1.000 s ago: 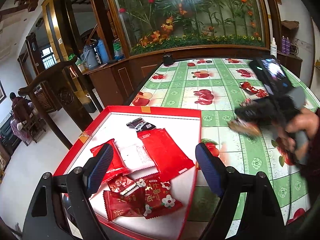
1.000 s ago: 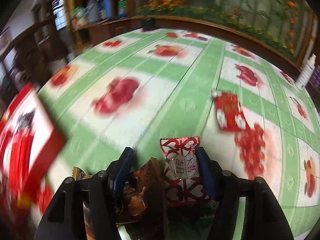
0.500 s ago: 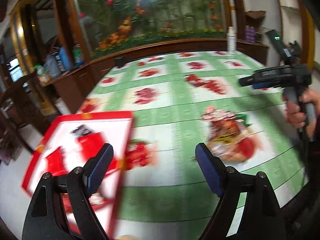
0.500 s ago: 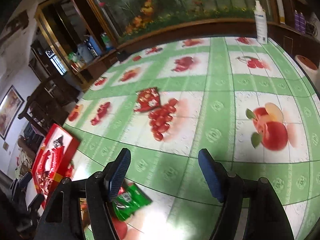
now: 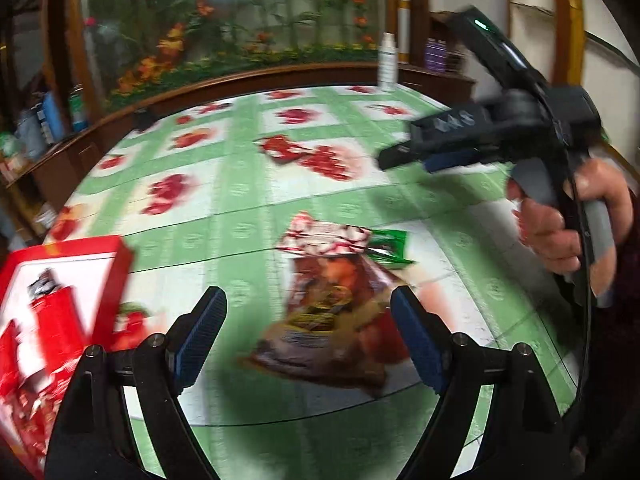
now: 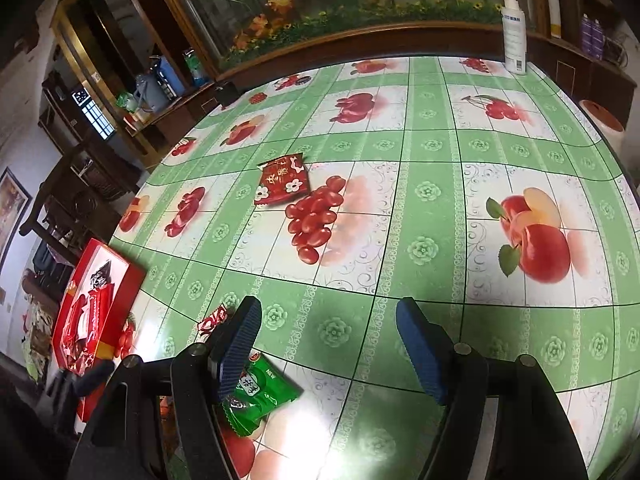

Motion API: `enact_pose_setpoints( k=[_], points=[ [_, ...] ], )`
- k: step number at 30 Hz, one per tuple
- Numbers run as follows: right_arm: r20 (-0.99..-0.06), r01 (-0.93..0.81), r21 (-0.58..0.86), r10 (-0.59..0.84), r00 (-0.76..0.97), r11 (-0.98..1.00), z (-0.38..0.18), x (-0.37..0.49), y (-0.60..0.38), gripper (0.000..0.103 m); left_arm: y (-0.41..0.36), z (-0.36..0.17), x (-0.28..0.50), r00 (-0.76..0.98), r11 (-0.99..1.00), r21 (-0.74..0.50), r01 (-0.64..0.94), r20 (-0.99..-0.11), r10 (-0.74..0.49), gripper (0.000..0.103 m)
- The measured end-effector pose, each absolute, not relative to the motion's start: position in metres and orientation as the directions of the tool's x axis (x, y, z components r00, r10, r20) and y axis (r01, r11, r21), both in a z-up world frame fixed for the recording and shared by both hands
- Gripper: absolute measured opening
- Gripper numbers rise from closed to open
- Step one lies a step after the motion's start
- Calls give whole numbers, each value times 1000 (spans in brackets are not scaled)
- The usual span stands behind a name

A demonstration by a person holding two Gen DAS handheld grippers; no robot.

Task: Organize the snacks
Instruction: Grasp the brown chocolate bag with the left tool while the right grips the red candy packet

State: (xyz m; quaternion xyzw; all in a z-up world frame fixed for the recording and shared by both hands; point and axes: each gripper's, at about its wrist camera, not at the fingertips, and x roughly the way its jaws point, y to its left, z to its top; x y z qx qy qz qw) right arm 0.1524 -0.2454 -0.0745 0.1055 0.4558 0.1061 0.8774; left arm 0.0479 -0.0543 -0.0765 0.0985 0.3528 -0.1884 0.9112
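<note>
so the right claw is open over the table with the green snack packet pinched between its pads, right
Not quite. The right claw is open over the table, but the green snack packet lies loose on the cloth beside its left pad, not pinched, as the right wrist view shows.

Bare desk (image 6: 424, 184) is seen ahead of the right gripper (image 6: 328, 344), from 12 to 3 o'clock. At 11 o'clock lies a red snack packet (image 6: 283, 179); a green packet (image 6: 256, 396) sits under the left of its fingers (image 6: 236, 344). The red tray (image 6: 132, 280) blocks 9 o'clock. A spray bottle (image 6: 514, 32) stands at the far edge, near 1 o'clock.
</note>
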Motion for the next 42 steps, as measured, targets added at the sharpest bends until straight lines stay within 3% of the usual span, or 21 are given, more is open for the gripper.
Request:
enact_pose_setpoints(
  k=[2,7,10,16,21,28,32,35,42],
  points=[
    [-779,-93,290,291,556,953,-75,152,-244,73,-60,-83,52,669,912,69,405,-702,-244,84],
    [-774,-100,304,307,554,947,-75,151,-242,73,-51,-97,75,568,926,-46,374,-778,-268,83],
    [-777,-89,307,304,552,948,-77,152,-243,73,-42,-100,80,546,935,-86,343,-792,-273,63],
    [-763,-31,332,288,579,943,-78,156,-254,73,-31,-100,84,545,944,-111,311,-793,-272,60],
    [-710,58,469,337,618,881,-84,168,-281,73,-22,-99,86,547,948,-126,291,-792,-273,60],
    [-655,-28,513,412,634,858,-76,215,-252,73,-14,-97,83,531,957,-127,261,-809,-253,60],
    [-690,-61,448,389,611,892,-67,247,-217,73,-7,-97,81,511,956,-140,257,-820,-258,60],
    [-754,-43,334,295,587,942,-65,275,-198,82,-4,-97,78,501,956,-138,261,-827,-256,60],
    [-848,-49,261,254,466,964,-90,320,-166,81,-1,-97,78,487,955,-139,263,-835,-255,60]
  ],
)
